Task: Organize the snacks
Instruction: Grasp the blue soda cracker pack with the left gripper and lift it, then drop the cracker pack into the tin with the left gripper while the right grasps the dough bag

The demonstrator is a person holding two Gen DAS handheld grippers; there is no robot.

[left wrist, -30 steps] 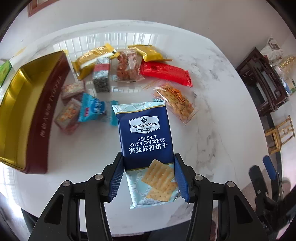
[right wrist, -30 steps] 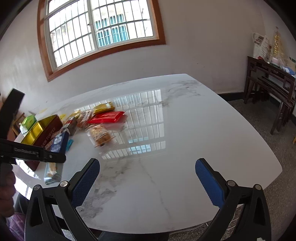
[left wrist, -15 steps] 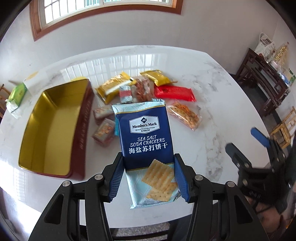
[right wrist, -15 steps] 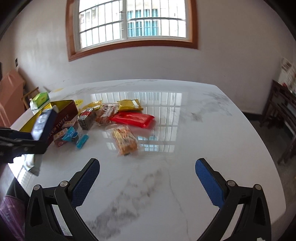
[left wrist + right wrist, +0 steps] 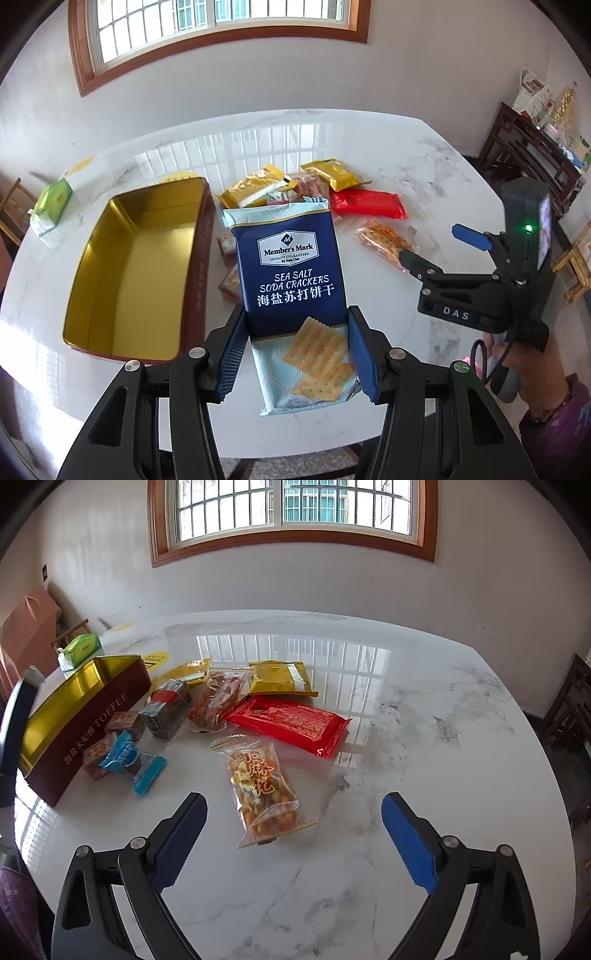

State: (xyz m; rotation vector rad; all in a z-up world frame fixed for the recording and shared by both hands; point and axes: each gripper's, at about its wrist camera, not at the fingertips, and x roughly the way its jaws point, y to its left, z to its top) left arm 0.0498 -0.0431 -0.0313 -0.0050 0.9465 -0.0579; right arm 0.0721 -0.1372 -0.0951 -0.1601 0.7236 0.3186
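The left gripper [image 5: 295, 354] clamps a cracker packet [image 5: 291, 280] (tin [image 5: 92, 266] at 9 o'clock). The right gripper [image 5: 291, 834], jaws apart and just narrowing, holds nothing.

Bright window [image 5: 291, 507] glare, fisheye warp.

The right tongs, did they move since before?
Yes. The right tongs swung left, toward the clear snack bag; the window, once upper left, is now centred.
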